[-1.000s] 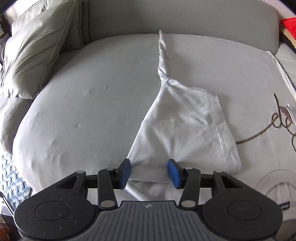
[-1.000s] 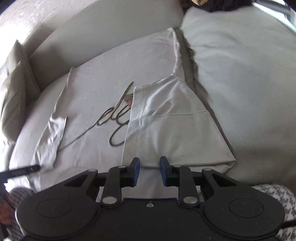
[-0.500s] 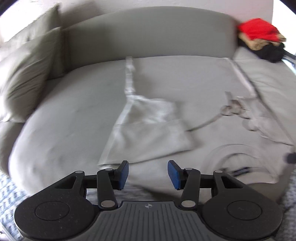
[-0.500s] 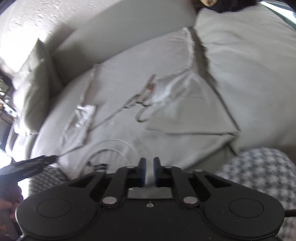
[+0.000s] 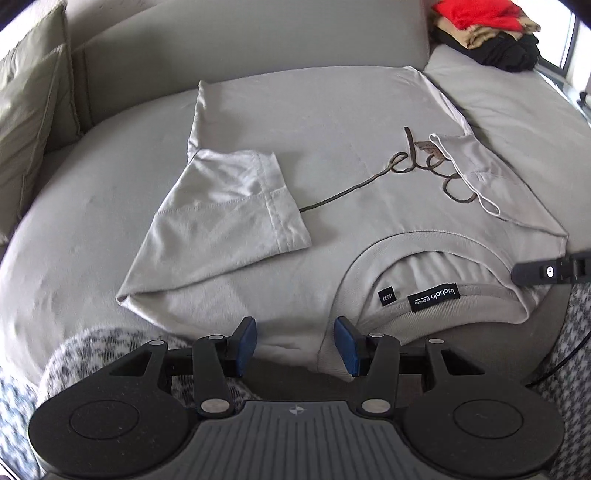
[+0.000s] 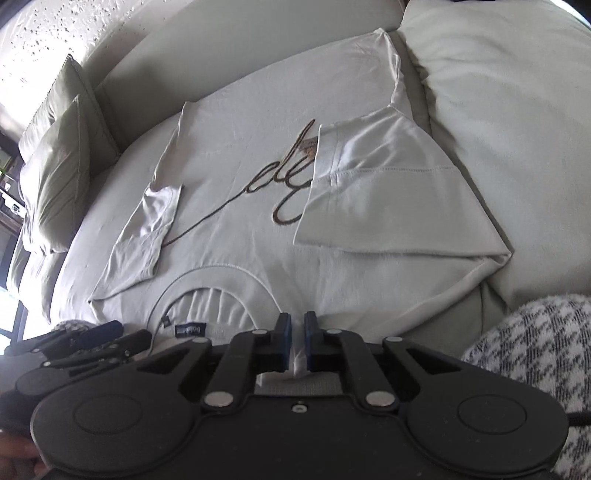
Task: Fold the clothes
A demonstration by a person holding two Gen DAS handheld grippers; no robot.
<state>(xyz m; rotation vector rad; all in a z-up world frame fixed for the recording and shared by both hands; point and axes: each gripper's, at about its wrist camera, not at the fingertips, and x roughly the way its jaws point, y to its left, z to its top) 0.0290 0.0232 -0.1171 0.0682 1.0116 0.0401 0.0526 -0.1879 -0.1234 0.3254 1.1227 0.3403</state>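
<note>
the left gripper [image 5: 294, 345] is spread wide, holding nothing, poised over the near hem at 6 o'clock. the right gripper [image 6: 297, 341] is nearly closed, pinching the shoulder edge of the beige t-shirt [image 6: 236, 236], which lies flat on the grey sofa [image 5: 92, 206] with both sleeves folded inward. a pile of clothes [image 5: 487, 29] sits at 1 o'clock, cushions [image 5: 29, 118] at 10 o'clock.

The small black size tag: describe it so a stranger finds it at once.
On the grey sofa lies a pale T-shirt with both sleeves folded in, its collar nearest the camera. Inside that collar sit two black labels: the size tag is the small square one, left of the wider brand label.
</note>
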